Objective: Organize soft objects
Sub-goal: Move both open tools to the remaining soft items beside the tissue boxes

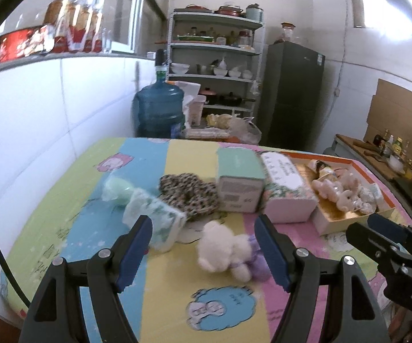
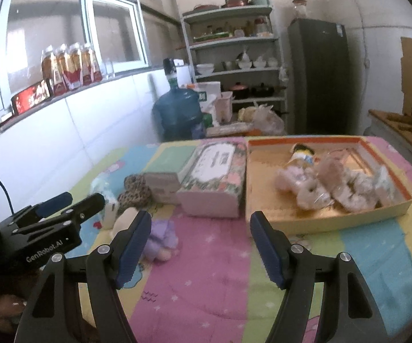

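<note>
A white and purple plush toy [image 1: 228, 250] lies on the colourful mat, between and just beyond the open jaws of my left gripper [image 1: 204, 224]; it also shows in the right wrist view [image 2: 160, 238]. A leopard-print scrunchie [image 1: 190, 195], a wrapped tissue pack [image 1: 155, 223] and a pale green soft ball [image 1: 117, 191] lie behind it. An orange-rimmed box [image 2: 328, 223] holds a doll and several plush toys [image 2: 337, 185]. My right gripper [image 2: 200, 221] is open and empty, in front of the box.
A mint-topped box [image 1: 240, 180] and a floral tissue box [image 2: 214, 180] stand mid-mat. A blue water jug [image 1: 160, 108], shelves [image 1: 214, 65] and a fridge [image 1: 291, 94] stand behind the table. A white wall runs along the left.
</note>
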The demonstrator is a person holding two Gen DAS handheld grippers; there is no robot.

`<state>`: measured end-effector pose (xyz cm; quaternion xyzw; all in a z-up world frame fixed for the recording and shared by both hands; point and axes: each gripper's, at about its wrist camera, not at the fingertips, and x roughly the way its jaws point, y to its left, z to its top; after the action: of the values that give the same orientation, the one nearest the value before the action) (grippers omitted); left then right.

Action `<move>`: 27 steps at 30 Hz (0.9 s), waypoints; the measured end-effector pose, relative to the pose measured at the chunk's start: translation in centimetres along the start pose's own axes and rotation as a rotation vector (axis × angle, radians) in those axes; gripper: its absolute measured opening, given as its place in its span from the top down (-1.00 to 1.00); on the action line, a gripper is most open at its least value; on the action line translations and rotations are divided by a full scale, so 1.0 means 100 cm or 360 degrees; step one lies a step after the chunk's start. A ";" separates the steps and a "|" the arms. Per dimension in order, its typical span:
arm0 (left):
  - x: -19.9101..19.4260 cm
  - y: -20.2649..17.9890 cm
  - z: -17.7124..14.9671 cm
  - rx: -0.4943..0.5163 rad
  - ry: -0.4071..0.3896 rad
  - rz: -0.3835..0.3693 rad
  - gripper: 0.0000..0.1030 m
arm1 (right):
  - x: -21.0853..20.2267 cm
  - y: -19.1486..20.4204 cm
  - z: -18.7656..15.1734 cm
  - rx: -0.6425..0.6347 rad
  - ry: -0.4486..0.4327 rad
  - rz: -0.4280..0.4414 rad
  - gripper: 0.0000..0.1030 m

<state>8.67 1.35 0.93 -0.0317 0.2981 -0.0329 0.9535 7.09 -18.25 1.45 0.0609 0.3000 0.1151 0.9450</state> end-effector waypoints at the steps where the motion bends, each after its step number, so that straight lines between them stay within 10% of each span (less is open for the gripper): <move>1: 0.000 0.005 -0.003 -0.0010 -0.0001 0.0008 -0.44 | 0.003 0.003 -0.002 -0.0005 0.0014 0.0003 -0.43; 27: 0.010 0.092 -0.036 -0.0236 0.0091 0.0128 -0.44 | 0.089 0.049 -0.004 -0.0455 0.0313 0.0373 -0.50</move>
<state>7.84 10.23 -3.30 -0.0893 0.3278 0.0266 0.9401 13.05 -11.24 -2.86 -0.0510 0.3622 0.2712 0.8903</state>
